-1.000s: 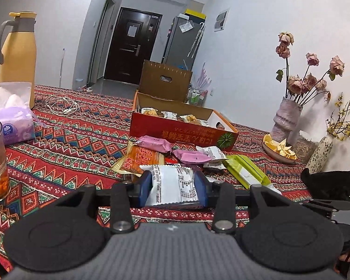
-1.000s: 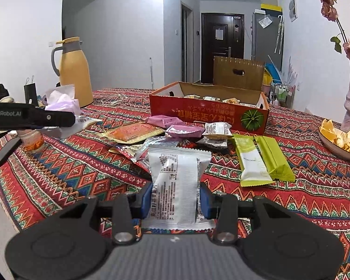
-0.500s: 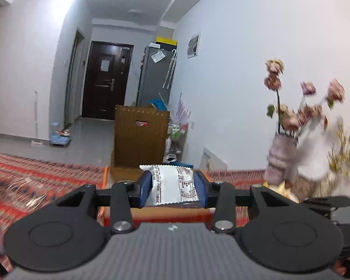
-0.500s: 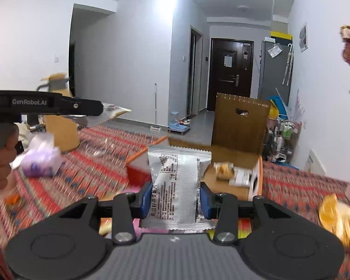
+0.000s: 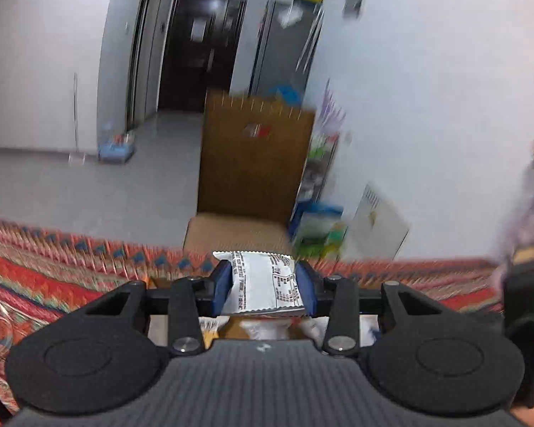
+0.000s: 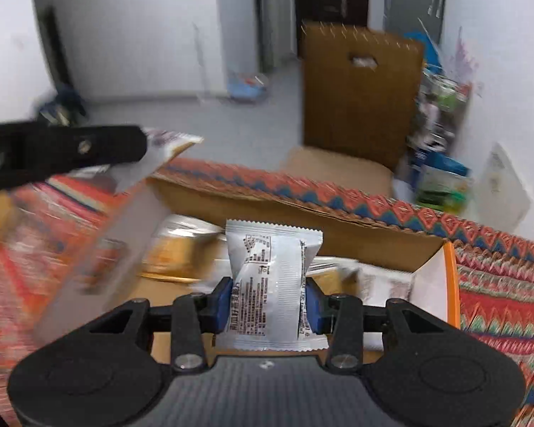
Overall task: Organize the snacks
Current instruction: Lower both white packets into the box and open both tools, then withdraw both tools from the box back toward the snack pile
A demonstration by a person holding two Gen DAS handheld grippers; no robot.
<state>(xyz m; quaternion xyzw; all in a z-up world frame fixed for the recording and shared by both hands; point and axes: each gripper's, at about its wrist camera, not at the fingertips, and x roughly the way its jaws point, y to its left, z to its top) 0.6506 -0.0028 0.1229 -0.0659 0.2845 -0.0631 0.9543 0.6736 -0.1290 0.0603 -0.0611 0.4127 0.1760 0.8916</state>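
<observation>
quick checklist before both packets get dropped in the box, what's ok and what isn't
1. Left gripper clamped on its white snack packet: ok.
2. Right gripper clamped on its white snack packet: ok.
3. Right packet over the open cardboard box: ok.
4. Left packet over the box: cannot tell, though packets show just below the fingers.
5. Free space in the box: ok, bare floor shows beside the snacks inside.
6. Upright box flap clear of both grippers: ok.
</observation>
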